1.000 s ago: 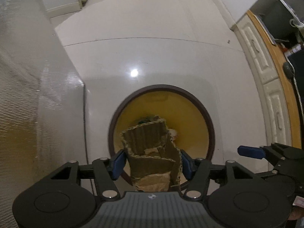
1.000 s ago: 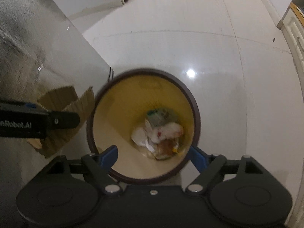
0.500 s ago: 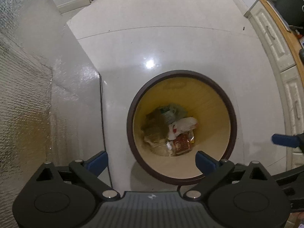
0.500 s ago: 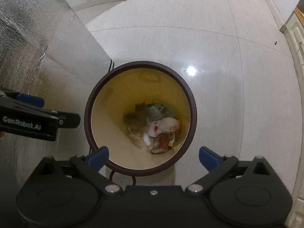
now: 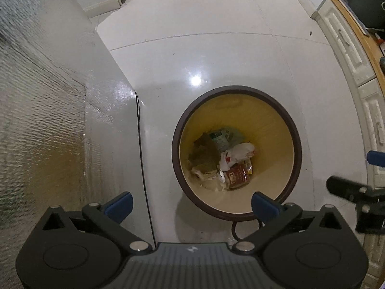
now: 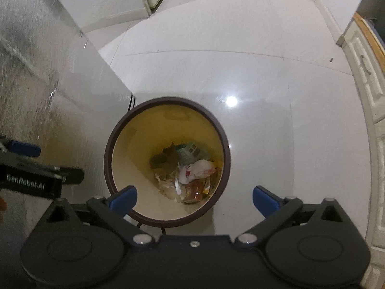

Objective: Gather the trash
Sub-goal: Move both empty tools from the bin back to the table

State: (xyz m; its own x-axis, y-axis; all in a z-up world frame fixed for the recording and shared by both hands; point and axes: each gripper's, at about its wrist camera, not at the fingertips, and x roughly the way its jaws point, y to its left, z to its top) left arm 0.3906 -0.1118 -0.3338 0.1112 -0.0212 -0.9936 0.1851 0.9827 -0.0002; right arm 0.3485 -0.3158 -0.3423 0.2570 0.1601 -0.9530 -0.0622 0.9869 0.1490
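Left gripper (image 5: pixel 191 203): jaws opening, nothing between.
Right gripper (image 6: pixel 195 196): spread wide, empty.
Bin (image 5: pixel 297 144): trash inside; both grippers to be lifted clear of rim.

dim, warm indoor light in both views. a single overhead lamp throws a bright glare spot on the glossy floor (image 5: pixel 195 81) just beyond the bin (image 5: pixel 237 154). soft shadow lies on the near side of the bin. fisheye bending and dark vignette at corners; the textured wall left of the bin is smeared.
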